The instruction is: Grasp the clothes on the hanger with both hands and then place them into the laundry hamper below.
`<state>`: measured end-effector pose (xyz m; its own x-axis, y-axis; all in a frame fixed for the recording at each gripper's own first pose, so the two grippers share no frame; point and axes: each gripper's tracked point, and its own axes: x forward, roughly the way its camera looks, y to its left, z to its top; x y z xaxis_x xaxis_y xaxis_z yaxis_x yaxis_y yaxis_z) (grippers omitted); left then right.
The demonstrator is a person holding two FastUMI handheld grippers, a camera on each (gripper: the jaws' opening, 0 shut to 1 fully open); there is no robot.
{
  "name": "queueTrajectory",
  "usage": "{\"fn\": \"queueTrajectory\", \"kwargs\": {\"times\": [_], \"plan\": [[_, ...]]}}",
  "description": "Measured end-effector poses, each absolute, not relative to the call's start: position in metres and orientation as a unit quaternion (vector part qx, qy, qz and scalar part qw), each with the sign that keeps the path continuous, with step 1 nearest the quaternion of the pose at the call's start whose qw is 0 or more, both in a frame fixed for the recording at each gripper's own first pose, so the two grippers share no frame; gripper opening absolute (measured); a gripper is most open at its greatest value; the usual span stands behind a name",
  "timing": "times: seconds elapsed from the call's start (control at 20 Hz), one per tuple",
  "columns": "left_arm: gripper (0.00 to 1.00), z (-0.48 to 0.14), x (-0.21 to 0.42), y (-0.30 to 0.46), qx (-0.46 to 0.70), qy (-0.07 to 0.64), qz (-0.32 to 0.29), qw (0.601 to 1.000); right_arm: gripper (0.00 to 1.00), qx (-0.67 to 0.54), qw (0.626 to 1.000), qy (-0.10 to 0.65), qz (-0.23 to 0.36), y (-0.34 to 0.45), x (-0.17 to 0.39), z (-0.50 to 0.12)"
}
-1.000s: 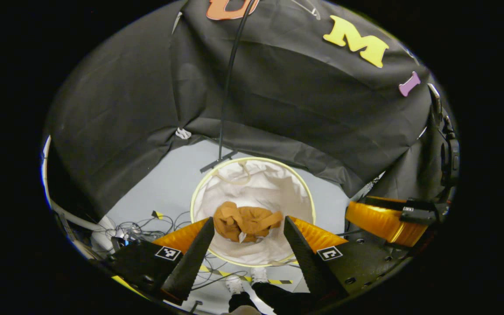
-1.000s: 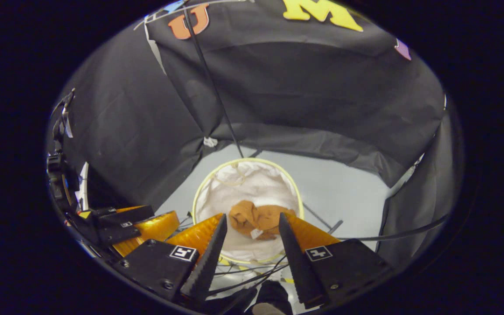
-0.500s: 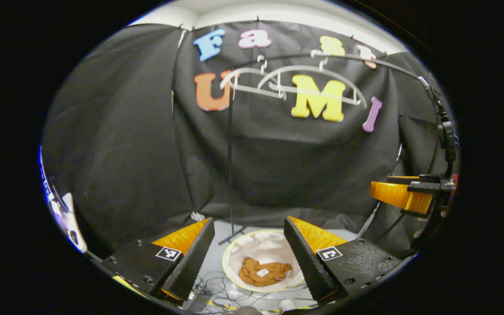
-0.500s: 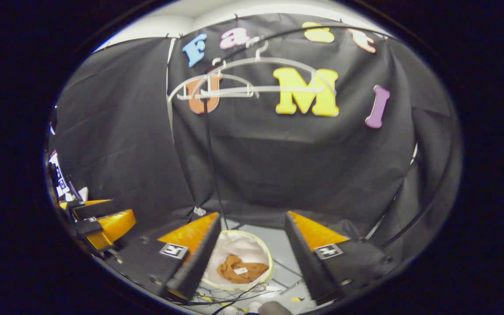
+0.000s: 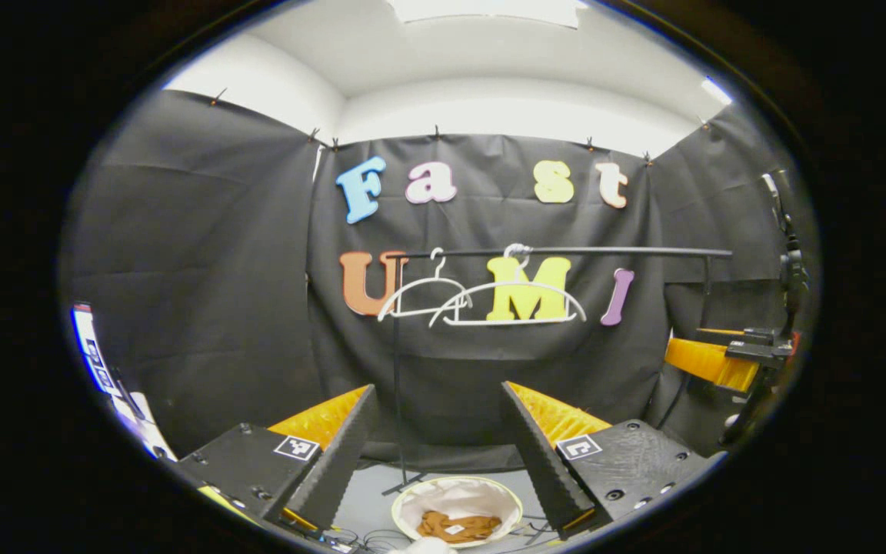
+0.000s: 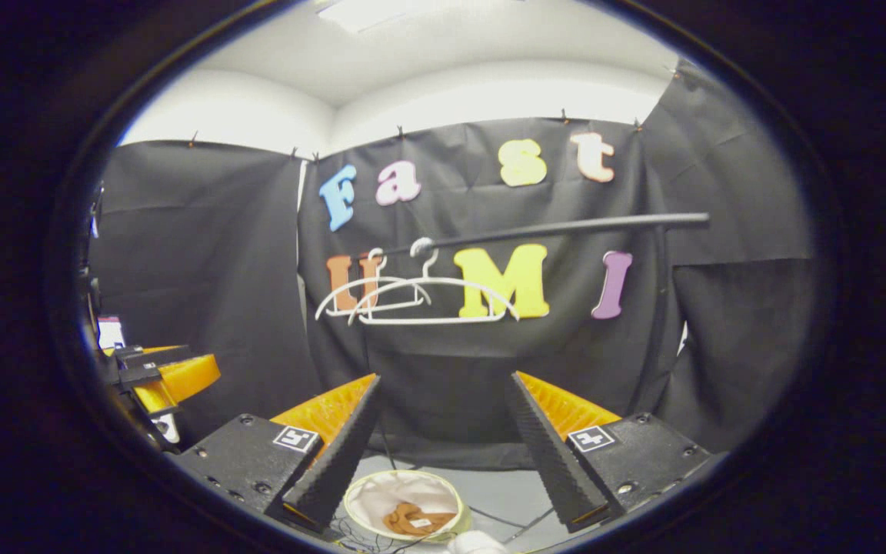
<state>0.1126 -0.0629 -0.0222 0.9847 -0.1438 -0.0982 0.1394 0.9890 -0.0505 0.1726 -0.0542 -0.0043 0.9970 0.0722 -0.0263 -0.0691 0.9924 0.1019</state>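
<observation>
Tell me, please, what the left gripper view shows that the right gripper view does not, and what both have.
Left gripper view alone: the other hand-held gripper at the right edge, and the rail's right upright.

Right gripper view alone: the other hand-held gripper at the left edge.

Both: two bare white hangers on the black rail, the white laundry hamper on the floor with the brown garment inside, and that view's own open fingers.

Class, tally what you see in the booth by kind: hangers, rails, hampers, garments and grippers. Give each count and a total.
Hangers: 2
Rail: 1
Laundry hamper: 1
Brown garment: 1
Grippers: 2, left gripper and right gripper
Total: 7
</observation>
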Motion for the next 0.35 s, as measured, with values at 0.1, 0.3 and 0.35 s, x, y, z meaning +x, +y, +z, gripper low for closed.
{"fn": "queueTrajectory", "kwargs": {"times": [0.1,0.3,0.35], "plan": [[1.0,-0.008,0.095,-0.068,-0.02,0.046,-0.063,0.997,1.0,0.057,0.997,0.0,0.044,-0.069,0.138,0.016],[1.0,0.0,0.039,-0.081,-0.019,0.048,-0.028,0.998,1.0,0.07,0.995,0.003,0.071,-0.097,0.075,0.018],[1.0,0.001,0.024,-0.083,-0.016,0.045,-0.018,0.999,1.0,0.068,0.995,0.004,0.078,-0.104,0.061,0.013]]}}
